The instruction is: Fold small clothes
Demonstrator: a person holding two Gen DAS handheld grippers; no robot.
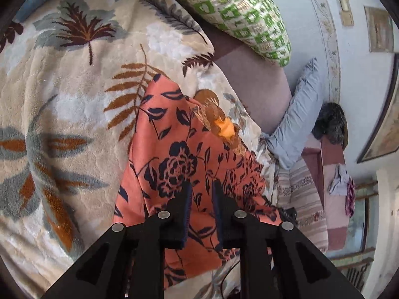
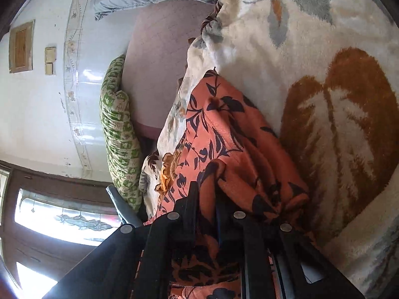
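An orange garment with a dark floral print [image 1: 179, 154] lies on a plush cream blanket with leaf patterns [image 1: 62, 99]. It has a lace-trimmed neckline with a yellow patch [image 1: 224, 127]. My left gripper [image 1: 202, 186] hovers over the garment with a narrow gap between its fingers and no cloth in the gap. In the right wrist view the same garment [image 2: 224, 134] is bunched, and my right gripper [image 2: 207, 189] is shut on a fold of it, the cloth draped over the right finger. The blanket [image 2: 324, 99] fills the right side there.
A green-and-white patterned pillow [image 1: 239, 12] and a grey pillow [image 1: 299, 114] lie by the wall on a mauve sheet [image 1: 251, 79]. A dark fuzzy thing [image 1: 331, 122] sits on a pink ledge. In the right wrist view a window [image 2: 62, 216] is at lower left.
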